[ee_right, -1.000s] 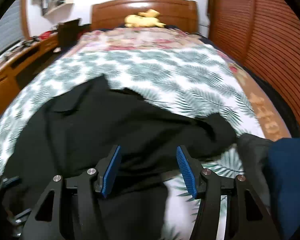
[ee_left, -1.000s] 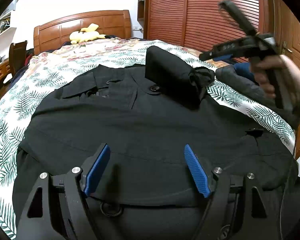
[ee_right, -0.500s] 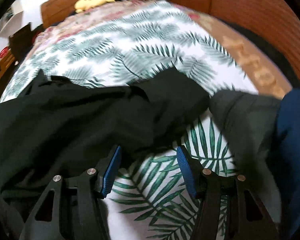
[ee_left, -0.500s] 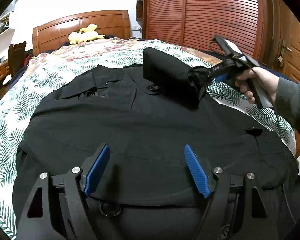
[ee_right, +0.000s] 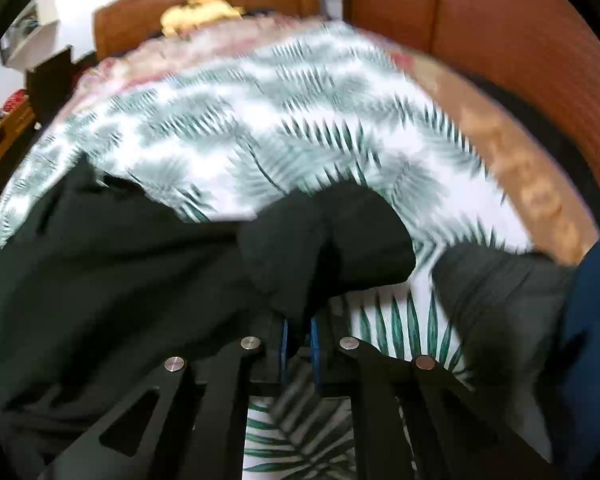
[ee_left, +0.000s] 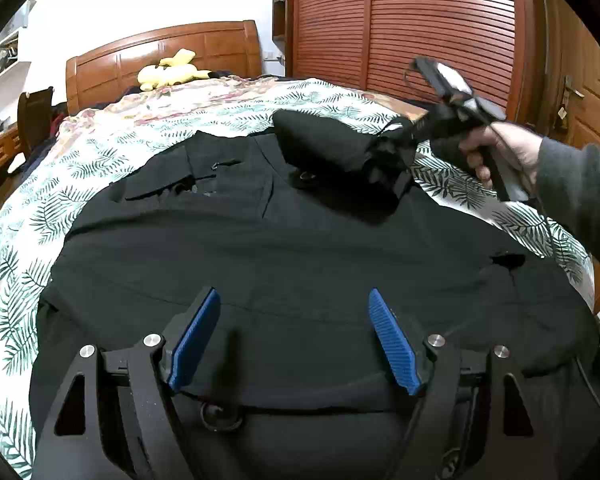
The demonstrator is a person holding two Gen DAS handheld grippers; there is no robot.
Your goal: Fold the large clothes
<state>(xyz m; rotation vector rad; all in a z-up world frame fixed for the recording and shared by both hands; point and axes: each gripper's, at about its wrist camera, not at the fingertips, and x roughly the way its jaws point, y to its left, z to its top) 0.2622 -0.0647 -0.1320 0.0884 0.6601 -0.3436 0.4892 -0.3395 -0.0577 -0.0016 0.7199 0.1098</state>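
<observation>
A large black coat (ee_left: pixel 284 256) lies spread on the bed, collar toward the headboard. Its right sleeve (ee_left: pixel 332 148) is folded across the chest. My left gripper (ee_left: pixel 294 336) is open and empty, hovering over the coat's lower part. My right gripper (ee_right: pixel 298 336) is shut on the end of the black sleeve (ee_right: pixel 324 248), lifting it a little off the bedspread; it also shows in the left wrist view (ee_left: pixel 404 140) at the sleeve's cuff.
The bed has a palm-leaf bedspread (ee_left: pixel 80 168) and a wooden headboard (ee_left: pixel 160 56) with a yellow plush toy (ee_left: pixel 172 72). A wooden wardrobe (ee_left: pixel 420 28) stands along the right. A grey and blue garment (ee_right: pixel 540 312) lies at the bed's right edge.
My right gripper came down to the sleeve's end and closed on it. The sleeve end has lifted slightly. My left gripper has stayed still and open.
</observation>
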